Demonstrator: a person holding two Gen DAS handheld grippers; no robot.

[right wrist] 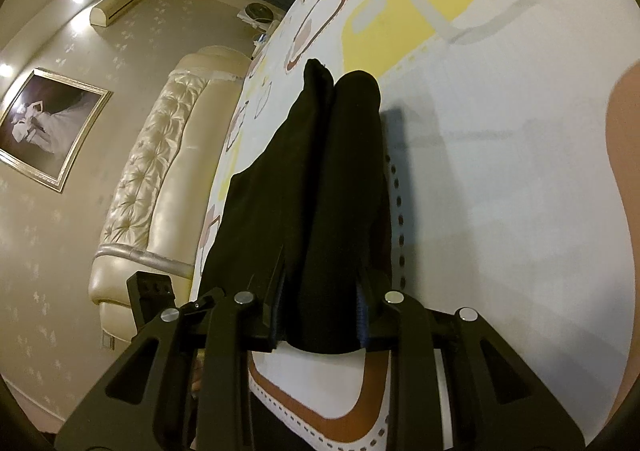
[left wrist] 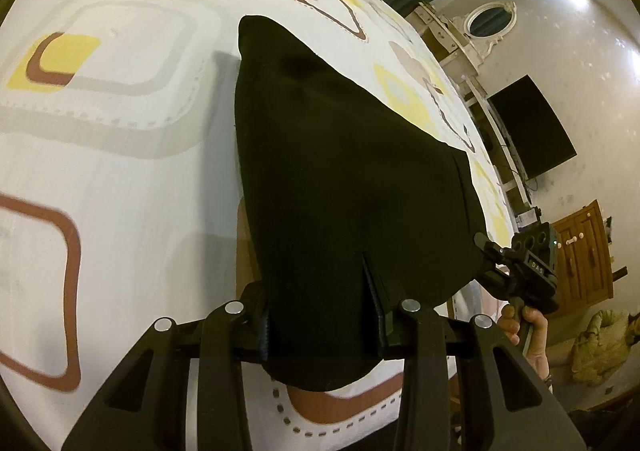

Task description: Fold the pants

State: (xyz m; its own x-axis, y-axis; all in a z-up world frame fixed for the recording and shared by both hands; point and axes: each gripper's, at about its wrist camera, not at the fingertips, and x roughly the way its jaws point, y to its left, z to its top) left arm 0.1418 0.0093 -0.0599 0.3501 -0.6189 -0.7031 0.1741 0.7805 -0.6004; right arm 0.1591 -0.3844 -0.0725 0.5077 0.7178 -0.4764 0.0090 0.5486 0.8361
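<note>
Pants point(left wrist: 340, 179): black, lifted at the near edge, far end resting on the patterned bedsheet point(left wrist: 120, 155).
Left gripper point(left wrist: 324, 327): jaws clamped on one corner of the near edge; fabric bunched between the pads.
Right gripper point(right wrist: 320, 315): jaws clamped on the other corner of the same edge.
Progress: judged partway; legs appear already laid together lengthwise, and the cross fold is not yet laid down.
Remaining: carry the held edge over to the far end, lay it flat, release.
Left wrist view only: the right gripper from outside, a hand point(left wrist: 528, 327) on its handle, wall screen point(left wrist: 532, 123), wooden cabinet point(left wrist: 584, 251).
Right wrist view only: both legs side by side, tufted headboard point(right wrist: 160, 155), framed picture point(right wrist: 48, 123).
</note>
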